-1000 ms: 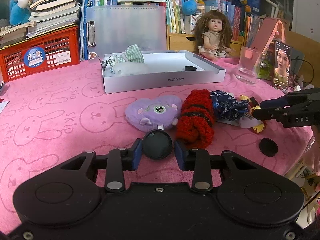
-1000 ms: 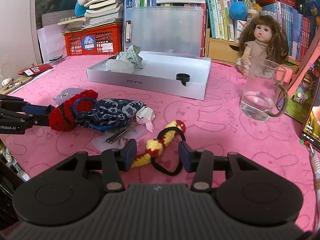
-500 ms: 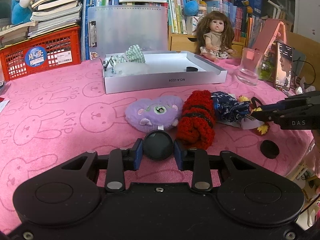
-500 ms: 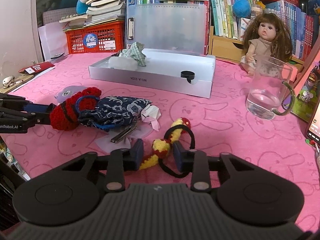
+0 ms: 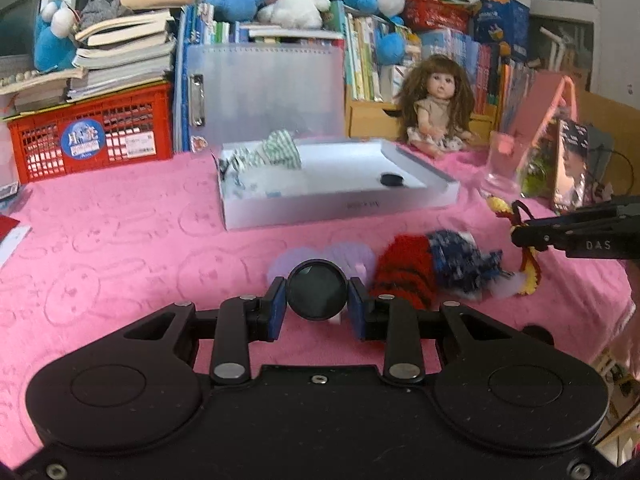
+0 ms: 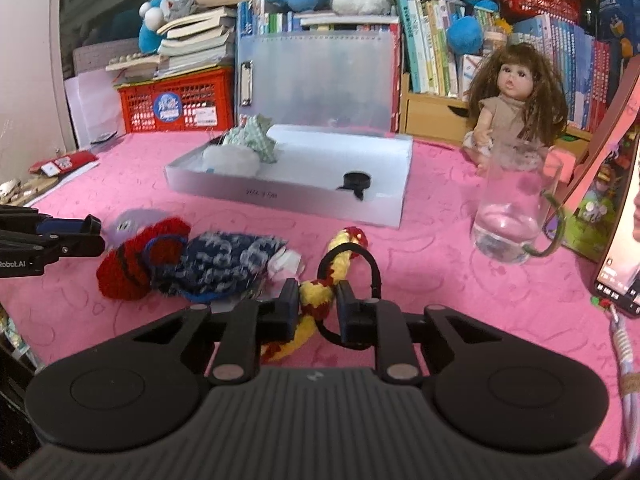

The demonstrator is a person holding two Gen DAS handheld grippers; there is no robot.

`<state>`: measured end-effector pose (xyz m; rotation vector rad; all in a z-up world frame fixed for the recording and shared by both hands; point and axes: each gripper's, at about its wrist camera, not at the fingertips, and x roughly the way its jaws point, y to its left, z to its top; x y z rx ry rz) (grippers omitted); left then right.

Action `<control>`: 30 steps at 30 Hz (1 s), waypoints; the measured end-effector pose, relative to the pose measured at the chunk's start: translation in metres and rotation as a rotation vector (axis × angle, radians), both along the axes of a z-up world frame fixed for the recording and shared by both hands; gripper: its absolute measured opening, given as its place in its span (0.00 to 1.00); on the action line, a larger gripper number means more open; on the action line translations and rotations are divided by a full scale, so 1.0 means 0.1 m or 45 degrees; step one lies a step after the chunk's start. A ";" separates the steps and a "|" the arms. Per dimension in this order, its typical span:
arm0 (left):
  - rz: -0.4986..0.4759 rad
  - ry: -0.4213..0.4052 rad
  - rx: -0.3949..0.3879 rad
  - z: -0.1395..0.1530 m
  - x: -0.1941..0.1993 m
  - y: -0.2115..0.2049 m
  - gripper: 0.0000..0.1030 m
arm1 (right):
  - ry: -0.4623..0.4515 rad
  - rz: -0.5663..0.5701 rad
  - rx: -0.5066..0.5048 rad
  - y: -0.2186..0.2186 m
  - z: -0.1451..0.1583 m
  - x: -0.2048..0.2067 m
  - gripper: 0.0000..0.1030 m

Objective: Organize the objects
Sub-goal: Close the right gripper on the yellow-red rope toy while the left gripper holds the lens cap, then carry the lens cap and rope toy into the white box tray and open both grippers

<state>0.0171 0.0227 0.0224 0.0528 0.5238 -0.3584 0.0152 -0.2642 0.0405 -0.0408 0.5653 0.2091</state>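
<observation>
- My left tool (image 5: 318, 308) is closed on a round black disc (image 5: 318, 295), one blue pad on each side of it, held clear of the pink worktop (image 5: 120, 240).
- My right tool (image 6: 318, 312) is clamped on the yellow-and-red knitted cord (image 6: 320, 294). Its black elastic loop (image 6: 370, 264) arcs out past the right finger.
- In the left view, that cord hangs from the right tool, raised off the worktop, near the glass.
- Red knitted piece (image 6: 136, 256) and dark blue patterned cloth (image 6: 224, 260) lie touching each other on the worktop, just left of my right tool.
- Purple plush (image 5: 352, 252) sits beside the red piece, partly hidden behind the disc in the left view.
- White tray (image 6: 288, 196) sits mid-worktop, well beyond the pile. Inside: a green checked cloth (image 6: 256, 142) and a white fluffy item (image 6: 230, 160) at the left end, and a small black ring (image 6: 356, 180) near the right front wall.
- Glass pitcher (image 6: 508, 216) with some water stands right of the tray, in front of the doll (image 6: 512, 112).
- Phone (image 6: 624, 248) leans at the far right edge, screen lit.
- Another dark round item (image 5: 538, 332) lies at the worktop's right edge in the left view. Too hidden to identify.
- Red crate (image 5: 92, 140) with stacked books stands at back left.
</observation>
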 end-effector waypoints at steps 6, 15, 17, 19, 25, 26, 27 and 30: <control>0.045 -0.047 -0.015 0.18 0.21 0.02 0.30 | -0.021 -0.037 0.029 -0.04 0.15 0.16 0.23; 0.070 -0.092 -0.034 0.39 0.61 -0.07 0.30 | -0.063 -0.118 0.091 -0.14 0.39 0.47 0.23; 0.075 -0.083 -0.051 0.41 0.72 -0.09 0.30 | -0.071 -0.127 0.097 -0.15 0.43 0.54 0.23; 0.084 -0.064 -0.081 0.42 0.84 -0.11 0.30 | -0.073 -0.135 0.117 -0.17 0.47 0.62 0.23; 0.122 0.000 -0.106 0.34 1.26 -0.18 0.30 | -0.062 -0.157 0.186 -0.24 0.53 0.90 0.23; 0.131 0.008 -0.104 0.31 1.32 -0.19 0.30 | -0.055 -0.157 0.197 -0.24 0.53 0.94 0.23; 0.138 0.014 -0.103 0.29 1.38 -0.21 0.30 | -0.047 -0.153 0.211 -0.24 0.53 0.99 0.23; 0.153 0.038 -0.100 0.22 1.53 -0.24 0.30 | -0.020 -0.146 0.244 -0.24 0.51 1.13 0.23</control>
